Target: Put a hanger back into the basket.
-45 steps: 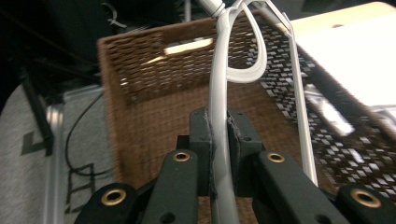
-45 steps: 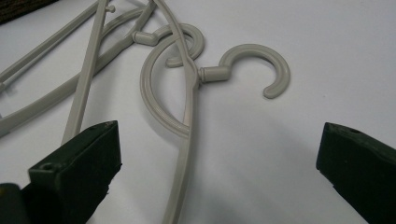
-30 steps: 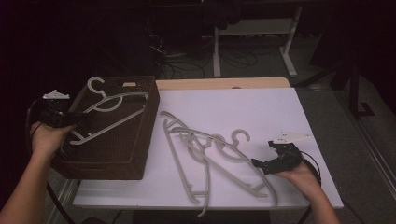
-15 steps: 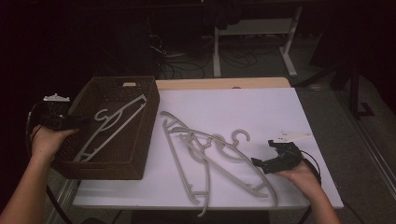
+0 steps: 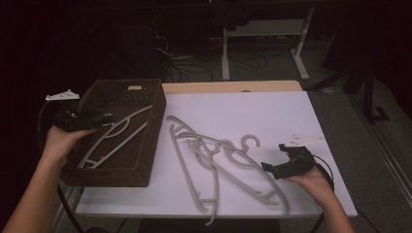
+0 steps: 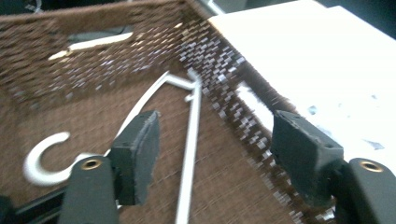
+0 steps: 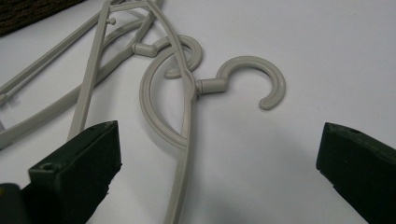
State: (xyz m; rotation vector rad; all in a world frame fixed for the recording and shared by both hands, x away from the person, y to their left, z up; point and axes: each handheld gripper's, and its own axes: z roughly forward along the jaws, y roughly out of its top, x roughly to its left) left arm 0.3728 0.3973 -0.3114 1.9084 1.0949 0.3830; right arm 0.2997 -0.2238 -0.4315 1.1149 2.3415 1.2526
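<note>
Now hanger (image 5: 114,138) lies diagonally in basket (image 5: 145,150), hook toward person; both grippers' fingers spread, holding nothing.

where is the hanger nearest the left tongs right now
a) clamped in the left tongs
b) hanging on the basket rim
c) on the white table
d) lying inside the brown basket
d: the hanger lies flat on the floor of the brown basket, and the left tongs are open around nothing.

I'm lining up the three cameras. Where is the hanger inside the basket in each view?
High view: the hanger lies slanted in the brown basket, at left.
Left gripper view: hanger centre, between the open jaws, its hook lower left.
Right gripper view: not in it.
Shared landmark: the basket's woven wall.
</note>
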